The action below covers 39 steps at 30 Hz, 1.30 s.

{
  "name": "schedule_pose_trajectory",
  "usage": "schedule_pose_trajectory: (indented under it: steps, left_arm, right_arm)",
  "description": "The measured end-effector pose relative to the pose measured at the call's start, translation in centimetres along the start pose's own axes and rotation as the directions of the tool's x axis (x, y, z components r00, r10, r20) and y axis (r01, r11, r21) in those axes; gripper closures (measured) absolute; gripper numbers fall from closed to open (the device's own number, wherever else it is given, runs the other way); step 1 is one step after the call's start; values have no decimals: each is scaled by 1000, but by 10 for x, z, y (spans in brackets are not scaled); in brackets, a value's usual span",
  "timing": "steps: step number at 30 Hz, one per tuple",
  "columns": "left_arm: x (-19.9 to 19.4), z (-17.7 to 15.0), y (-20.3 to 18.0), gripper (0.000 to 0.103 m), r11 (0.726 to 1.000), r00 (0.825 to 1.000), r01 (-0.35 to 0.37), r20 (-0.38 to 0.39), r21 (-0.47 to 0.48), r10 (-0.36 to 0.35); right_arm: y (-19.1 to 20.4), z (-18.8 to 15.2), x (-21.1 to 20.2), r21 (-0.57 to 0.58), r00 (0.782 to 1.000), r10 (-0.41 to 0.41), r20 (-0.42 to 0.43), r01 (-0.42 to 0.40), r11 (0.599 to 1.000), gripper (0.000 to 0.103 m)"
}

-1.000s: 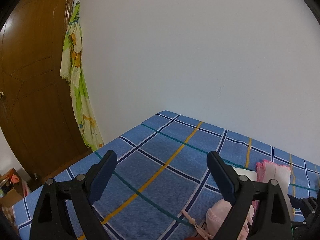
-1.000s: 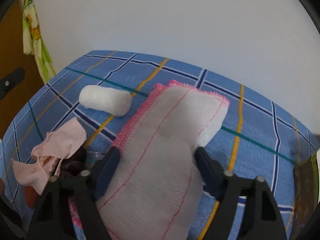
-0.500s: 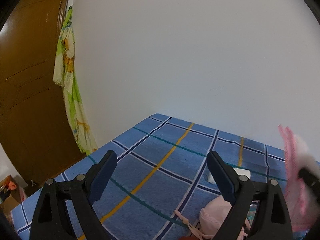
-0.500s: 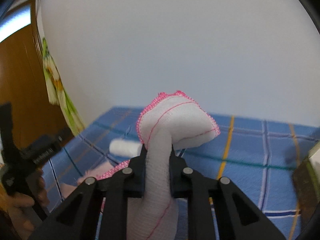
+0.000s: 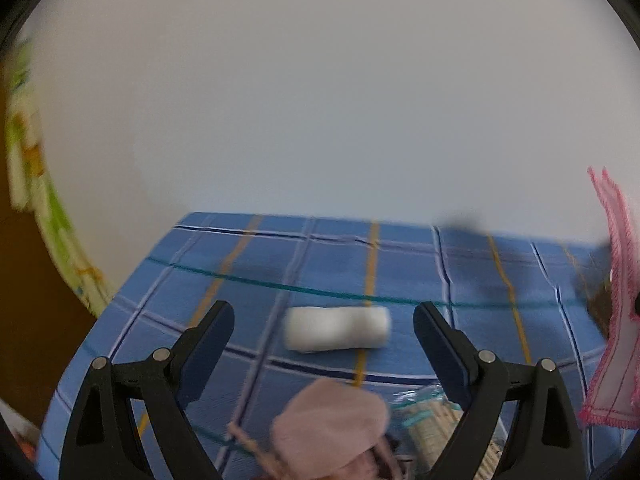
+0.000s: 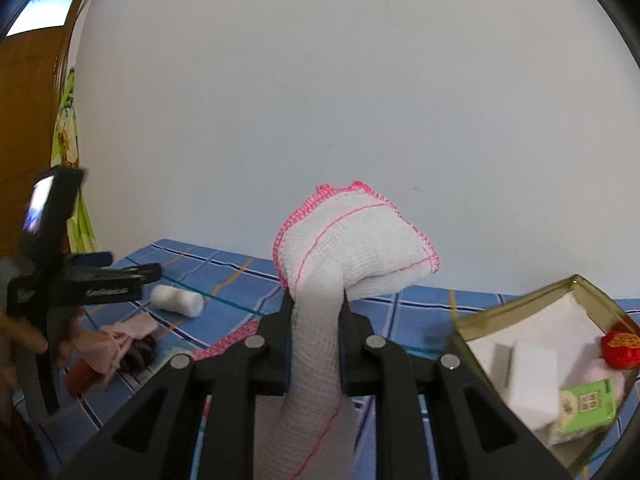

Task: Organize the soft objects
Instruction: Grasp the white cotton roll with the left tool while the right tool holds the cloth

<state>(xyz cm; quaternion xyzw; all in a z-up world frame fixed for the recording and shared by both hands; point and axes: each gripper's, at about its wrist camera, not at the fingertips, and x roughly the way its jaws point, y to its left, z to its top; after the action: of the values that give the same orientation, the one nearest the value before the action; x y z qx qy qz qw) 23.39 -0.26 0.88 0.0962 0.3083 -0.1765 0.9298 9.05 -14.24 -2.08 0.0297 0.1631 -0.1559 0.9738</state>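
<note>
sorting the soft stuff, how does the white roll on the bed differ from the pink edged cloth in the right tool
The white roll lies on the blue checked bed cover, untouched; the pink-edged cloth is held off it, pinched in the shut right tool. The roll is a tight plain cylinder; the cloth hangs loose and bunched at the pinch. The roll is all white; the cloth has pink stitching. Both are soft and white.

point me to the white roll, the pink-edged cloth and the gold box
white roll (image 5: 337, 328): left wrist view, middle of its side.
pink-edged cloth (image 6: 352, 240): right wrist view, bunched top above the closed fingers.
gold box (image 6: 520, 304): right wrist view, far rim.
</note>
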Motion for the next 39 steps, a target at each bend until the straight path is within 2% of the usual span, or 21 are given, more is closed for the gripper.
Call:
schedule_pose_trajectory:
  steps: [3,7,14,17,18,19,20,23,27,29,32,36,39]
  left_arm:
    - [24,7,-14,10,998,993,-48,-102,42,52]
    - [55,8,-13,10,999,973,-40,-228,-9,37]
    - [91,-1,-5,10,994,942,-94,-328,-52,72]
    - [94,-1,0,11,993,945,-84,-323,-89,51]
    - [94,-1,1,13,992,948,-78,-317,-94,45]
    - [93,-2,1,23,993,951,-62,-309,-98,29]
    - [93,-2,-1,23,994,955,-43,-298,-97,12]
    - [90,-3,-5,24,995,962,-58,-269,-77,35]
    - [58,-1,-17,24,991,986,-128,-116,-34,123]
    - [38,2,-19,24,986,987,-162,-18,-41,162]
    - [7,1,-19,24,984,987,-134,73,-116,143]
    - [-16,-2,-30,24,977,981,-111,138,-183,137]
    - [-31,-7,-40,24,975,978,-66,180,-212,105]
  right_arm:
    - [-9,-2,0,10,1000,-5,-13,5,1000,87]
    - [-9,-3,6,11,1000,5,-28,-5,1000,87]
    - [-3,-2,6,6,999,24,-38,-24,1000,87]
    - [-4,-4,9,7,998,32,-52,-31,999,87]
    - [-3,-4,9,6,998,32,-55,-31,999,87]
    - [-3,-6,8,6,998,32,-56,-32,999,87]
    - [-3,-6,9,5,998,33,-56,-32,999,87]
    - [-3,-9,8,-1,999,21,-48,-21,1000,87]
    - [-1,-8,4,-15,1000,-12,-14,12,1000,87]
    - [-3,-9,1,-21,999,-40,12,40,999,86]
    - [-4,-8,-4,-20,995,-86,48,87,996,86]
    - [-9,-6,-11,5,989,-119,82,119,993,86]
    - [-12,-5,-18,18,981,-157,112,156,988,86]
